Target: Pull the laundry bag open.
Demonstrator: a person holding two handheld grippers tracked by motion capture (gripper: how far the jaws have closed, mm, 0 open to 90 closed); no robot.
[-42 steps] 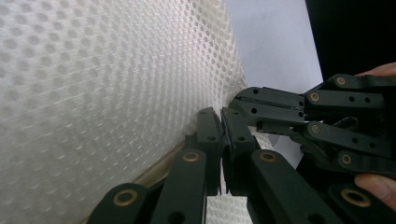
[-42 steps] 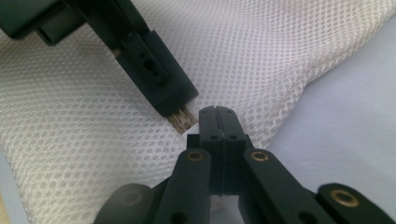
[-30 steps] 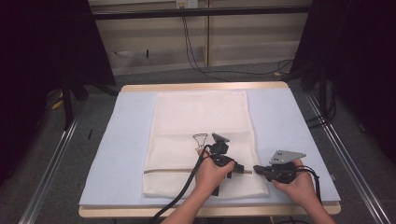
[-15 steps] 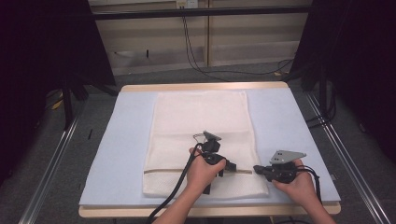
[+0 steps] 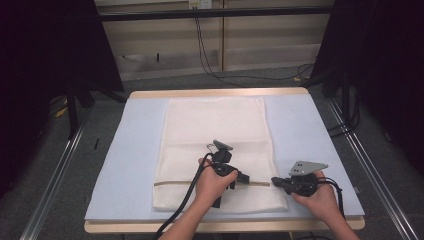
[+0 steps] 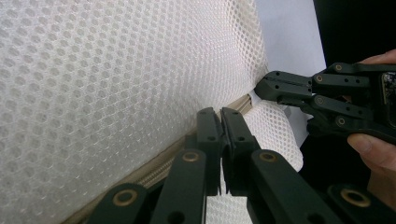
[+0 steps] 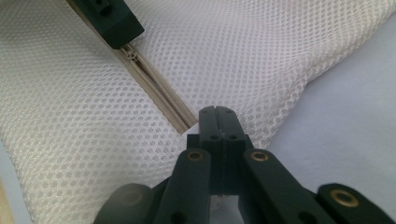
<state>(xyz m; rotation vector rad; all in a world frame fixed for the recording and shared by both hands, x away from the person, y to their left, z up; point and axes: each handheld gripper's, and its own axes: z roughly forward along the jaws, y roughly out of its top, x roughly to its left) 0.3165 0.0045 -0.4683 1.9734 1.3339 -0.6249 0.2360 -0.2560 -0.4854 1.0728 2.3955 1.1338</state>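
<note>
- Your white mesh bag (image 5: 216, 150) lay flat along the middle of the tabletop (image 5: 115, 165), on a pale blue cover, its long side running from 12 to 6 o'clock.
- A beige zipper (image 7: 156, 93) ran across the bag near its 6 o'clock end.
- Your left claw (image 5: 243, 177) sat over that zipper line, toward the bag's 3 o'clock side, with your left hand (image 5: 210, 185) wrapped around its body.
- In the left gripper view, the jaws of your left claw (image 6: 221, 122) were pressed together right at the zipper band (image 6: 154, 170); whether they pinched the pull or only met above it could not be told.
- In the right gripper view, a dark jaw tip sat at the zipper's slider (image 7: 132, 56), up at 11 o'clock.
- Your right claw (image 5: 276, 181) rested at the bag's 3 o'clock edge, by the zipper's end, held by your right hand (image 5: 320, 197).
- In the right gripper view, your right claw (image 7: 218, 119) had its jaws closed tight on the mesh just beside the zipper's end.
- A black cable (image 5: 182, 205) trailed from your left claw toward 6 o'clock.
</note>
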